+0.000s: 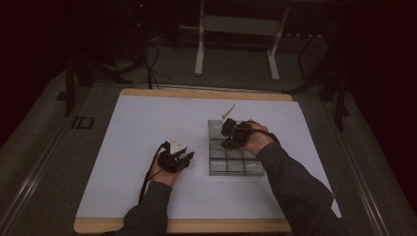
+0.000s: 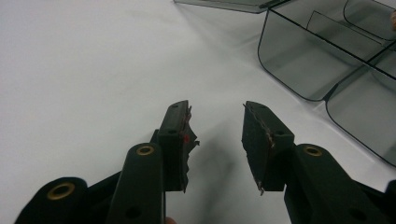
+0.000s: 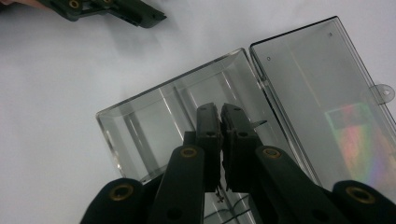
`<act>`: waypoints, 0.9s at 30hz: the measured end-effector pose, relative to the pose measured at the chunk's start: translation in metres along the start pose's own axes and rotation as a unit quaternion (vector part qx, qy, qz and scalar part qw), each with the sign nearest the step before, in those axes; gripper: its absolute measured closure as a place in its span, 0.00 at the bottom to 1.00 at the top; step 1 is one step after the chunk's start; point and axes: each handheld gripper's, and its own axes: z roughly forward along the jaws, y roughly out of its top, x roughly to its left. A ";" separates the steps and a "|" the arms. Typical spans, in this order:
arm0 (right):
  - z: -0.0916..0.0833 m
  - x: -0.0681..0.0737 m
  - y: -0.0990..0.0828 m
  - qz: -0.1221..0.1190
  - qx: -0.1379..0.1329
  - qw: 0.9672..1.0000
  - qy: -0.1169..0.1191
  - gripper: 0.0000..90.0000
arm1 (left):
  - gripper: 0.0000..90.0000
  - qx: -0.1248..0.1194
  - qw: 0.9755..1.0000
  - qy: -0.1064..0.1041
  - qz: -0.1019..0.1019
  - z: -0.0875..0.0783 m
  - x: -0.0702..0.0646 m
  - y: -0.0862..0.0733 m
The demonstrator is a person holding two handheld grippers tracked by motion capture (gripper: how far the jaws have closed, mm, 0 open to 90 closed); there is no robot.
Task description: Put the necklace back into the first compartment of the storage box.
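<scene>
A clear plastic compartment box [image 1: 236, 164] lies on the white mat [image 1: 142, 123], right of centre. In the right gripper view its divided tray [image 3: 149, 121] sits beside its flat, opened lid [image 3: 317, 79]. My right gripper [image 1: 225, 129] hangs over the far left part of the box, pointing down into it. Its jaws [image 3: 220, 112] stand shut, and I cannot make out anything held between the pads. My left gripper [image 1: 191, 157] rests on the mat just left of the box. It is open [image 2: 217, 121] with nothing between its worn pads. The box's rounded compartments [image 2: 303, 65] show ahead of it on the right.
The mat covers a wooden tabletop [image 1: 196, 93] whose edge shows at the back and front. Bare mat stretches to the left and behind the box. A white stand's legs [image 1: 199, 54] are on the dark floor beyond the table. The left gripper [image 3: 130, 14] shows far off.
</scene>
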 end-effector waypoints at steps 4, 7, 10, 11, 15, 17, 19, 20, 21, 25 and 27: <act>0.004 0.000 0.003 0.003 0.005 1.000 0.001 0.96 | 0.69 0.000 1.000 0.000 0.000 0.000 0.000 0.000; 0.011 -0.001 0.005 0.005 0.016 1.000 0.004 0.96 | 0.69 0.000 1.000 -0.001 0.000 0.000 0.000 0.000; 0.013 -0.001 0.005 0.006 0.021 1.000 0.002 0.96 | 0.69 0.000 1.000 -0.001 0.000 0.000 0.000 0.000; 0.015 -0.002 0.006 0.007 0.023 1.000 0.003 0.96 | 0.69 0.000 1.000 -0.001 0.000 0.000 0.000 0.000; 0.018 -0.002 0.005 0.010 0.026 1.000 0.003 0.96 | 0.69 0.000 1.000 -0.001 0.000 0.000 0.000 0.000; 0.019 -0.003 0.005 0.011 0.029 1.000 0.002 0.96 | 0.69 0.000 1.000 -0.001 0.000 0.000 0.000 0.000; 0.020 -0.003 0.006 0.011 0.031 0.999 0.002 0.96 | 0.69 0.000 1.000 -0.001 0.000 0.000 0.000 0.000; 0.021 -0.003 0.006 0.010 0.031 0.999 0.002 0.96 | 0.69 0.000 1.000 -0.002 0.000 0.000 0.000 0.000; 0.022 -0.003 0.006 0.011 0.033 0.999 0.003 0.96 | 0.69 0.000 1.000 -0.002 0.000 0.000 0.000 0.000; 0.025 -0.004 0.006 0.009 0.035 0.999 0.005 0.96 | 0.69 0.001 1.000 -0.002 0.000 0.000 0.000 0.000; 0.026 -0.004 0.006 0.010 0.036 0.999 0.004 0.96 | 0.69 0.001 1.000 -0.002 0.000 0.000 0.000 0.000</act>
